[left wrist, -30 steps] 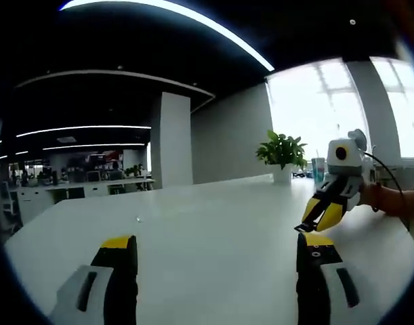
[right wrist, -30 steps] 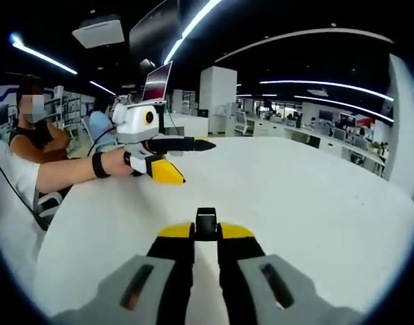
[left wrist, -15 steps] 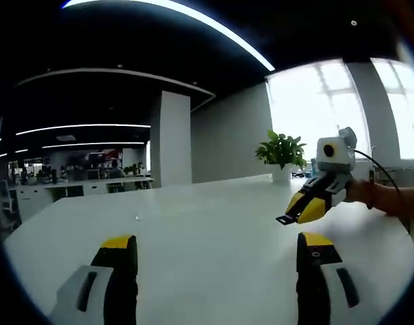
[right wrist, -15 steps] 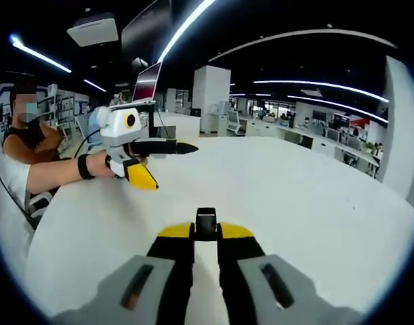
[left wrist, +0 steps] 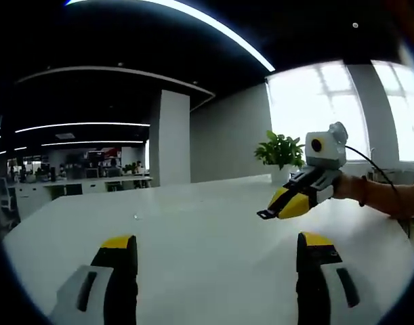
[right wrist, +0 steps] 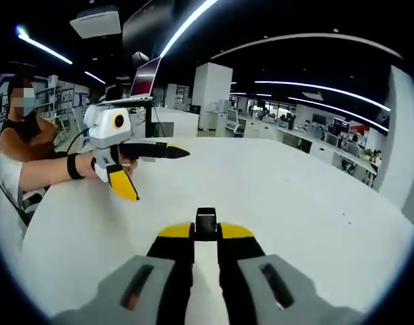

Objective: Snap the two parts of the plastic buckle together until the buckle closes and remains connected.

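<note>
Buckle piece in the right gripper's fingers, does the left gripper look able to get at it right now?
Probably yes. The left gripper is open and empty, the buckle piece sticks out past the right gripper's fingers, and only bare white table lies between them.

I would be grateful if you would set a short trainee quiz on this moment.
1. True or false: the left gripper has its jaws wide apart with nothing between them.
2. What does the right gripper pinch? A) a black buckle part B) a pen C) a leaf
3. Fill in: near the far edge of the white table stands a potted ____.
Key: 1 true; 2 A; 3 plant.
</note>
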Motion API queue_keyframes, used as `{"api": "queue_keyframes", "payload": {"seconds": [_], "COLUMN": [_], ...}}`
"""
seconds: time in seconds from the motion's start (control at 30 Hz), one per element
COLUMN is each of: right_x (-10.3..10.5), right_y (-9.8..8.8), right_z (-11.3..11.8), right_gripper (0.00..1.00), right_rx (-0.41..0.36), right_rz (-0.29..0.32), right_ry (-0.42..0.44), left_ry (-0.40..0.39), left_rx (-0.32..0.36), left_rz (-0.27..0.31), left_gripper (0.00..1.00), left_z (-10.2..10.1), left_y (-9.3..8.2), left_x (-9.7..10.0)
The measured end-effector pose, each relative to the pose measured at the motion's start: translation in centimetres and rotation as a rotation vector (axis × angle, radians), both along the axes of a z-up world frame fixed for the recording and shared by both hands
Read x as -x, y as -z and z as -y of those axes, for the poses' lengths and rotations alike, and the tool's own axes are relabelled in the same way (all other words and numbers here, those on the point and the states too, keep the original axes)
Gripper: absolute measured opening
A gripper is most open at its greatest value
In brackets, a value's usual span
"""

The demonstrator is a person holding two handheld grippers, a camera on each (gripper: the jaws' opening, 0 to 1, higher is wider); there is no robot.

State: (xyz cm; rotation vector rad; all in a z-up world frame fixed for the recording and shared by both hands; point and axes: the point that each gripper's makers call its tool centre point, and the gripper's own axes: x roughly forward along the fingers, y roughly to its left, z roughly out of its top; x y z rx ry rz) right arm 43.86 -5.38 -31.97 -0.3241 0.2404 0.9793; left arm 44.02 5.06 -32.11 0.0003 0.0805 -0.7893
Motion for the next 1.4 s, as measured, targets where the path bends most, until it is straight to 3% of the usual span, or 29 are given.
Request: {"api": "queue_keyframes", "payload": {"seconds": [1.03,1.17,1.23,1.27,1.33,1.4], "right_x": [-5.8,-6.1,-6.1,-6.1,-5.9,-6.2], "right_y": [2.1,2.4,2.4,2.4,2.6,3.0], "right_z": [-0.6,-0.8,-0.9,-1.0,-1.1,-1.0], "right_gripper": [0.1,0.1,0.1,0.1,0.1,0.1], "right_rx": [-0.013,0.007,-0.005,-0.004,0.0,-0.003], "right_rz": [-0.024,-0.025,-0.037,-0.038,-0.047,-0.06], "right_ry": [0.061,0.063,0.053,0.053,0.044,0.047], "left_ry": [0.017,0.021,0.055,0.043,0.011,0.015], "left_rx": [-0.016,-0.02,0.044,0.053,0.012,0.01], "left_rz": [0.005,0.004,0.006,0.02,0.044,0.032], "left_gripper": [0.99,0.9,1.0,0.97,0.93,0.95], "left_z": [0.5,0.3,0.9,0.6,0.1,0.2], "left_y": [0.2,0.2,-0.6,-0.8,-0.4,-0.1], "left_x": [0.4,0.1,0.4,0.1,-0.6,-0.8]}}
